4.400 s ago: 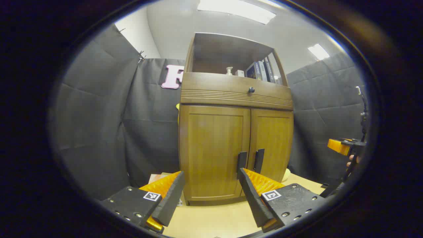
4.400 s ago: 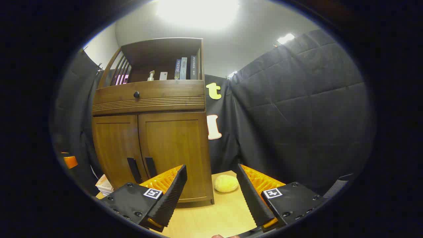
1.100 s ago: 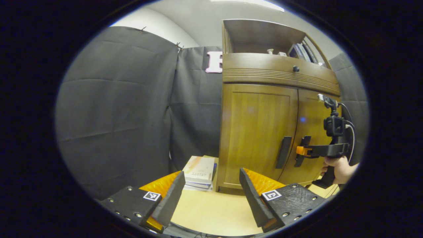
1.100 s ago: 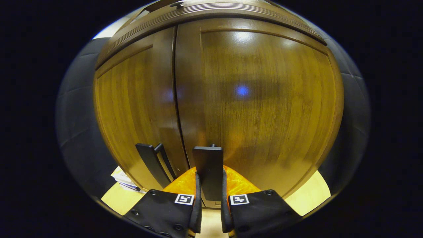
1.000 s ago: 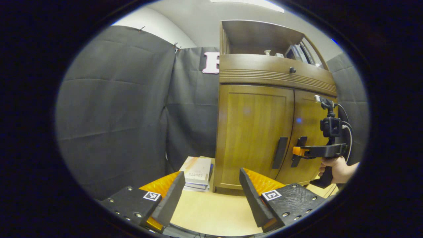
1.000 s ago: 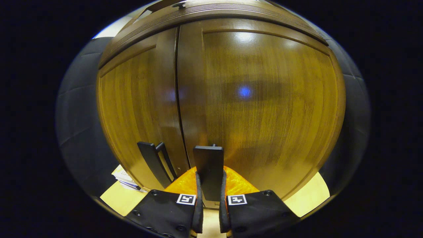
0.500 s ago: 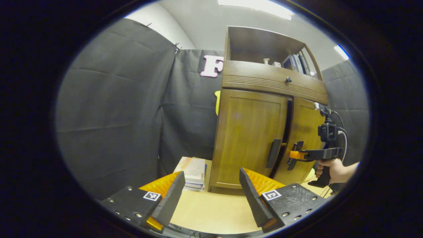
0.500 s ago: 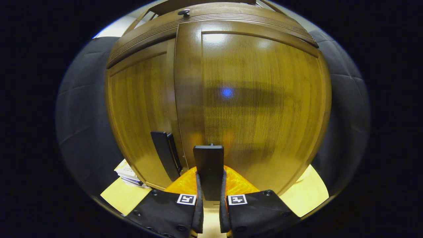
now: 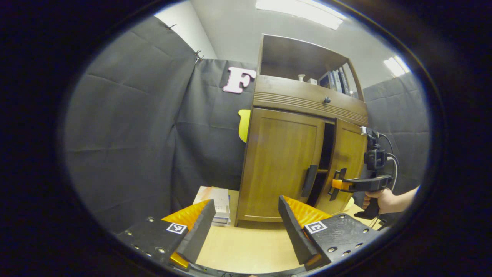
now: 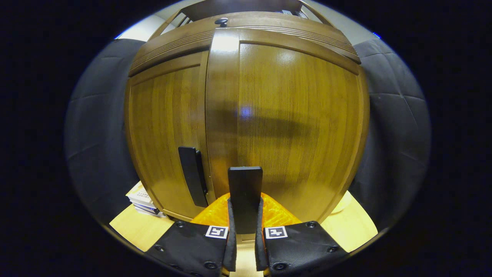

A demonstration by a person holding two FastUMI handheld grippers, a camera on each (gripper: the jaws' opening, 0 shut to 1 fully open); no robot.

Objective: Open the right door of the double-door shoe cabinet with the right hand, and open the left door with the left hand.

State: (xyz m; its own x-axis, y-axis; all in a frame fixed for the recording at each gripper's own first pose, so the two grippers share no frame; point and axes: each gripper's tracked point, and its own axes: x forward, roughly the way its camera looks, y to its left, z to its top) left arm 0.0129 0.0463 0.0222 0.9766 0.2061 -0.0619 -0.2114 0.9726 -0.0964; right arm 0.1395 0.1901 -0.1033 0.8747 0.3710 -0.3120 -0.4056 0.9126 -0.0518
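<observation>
Right gripper [image 10: 244,246] clamped on right door handle [image 10: 245,198] at lower centre, door ajar; left gripper [image 9: 246,227] wide open, empty; risk: handle slipping from fingers if pull turns off-arc.

1. The shoe cabinet [image 9: 284,154] is warm brown wood with vertical grain.
2. Its door handles [image 10: 192,175] are flat black.
3. The drawer knob [image 9: 327,100] is dark.
4. The desk [image 9: 246,246] is pale yellow wood.
</observation>
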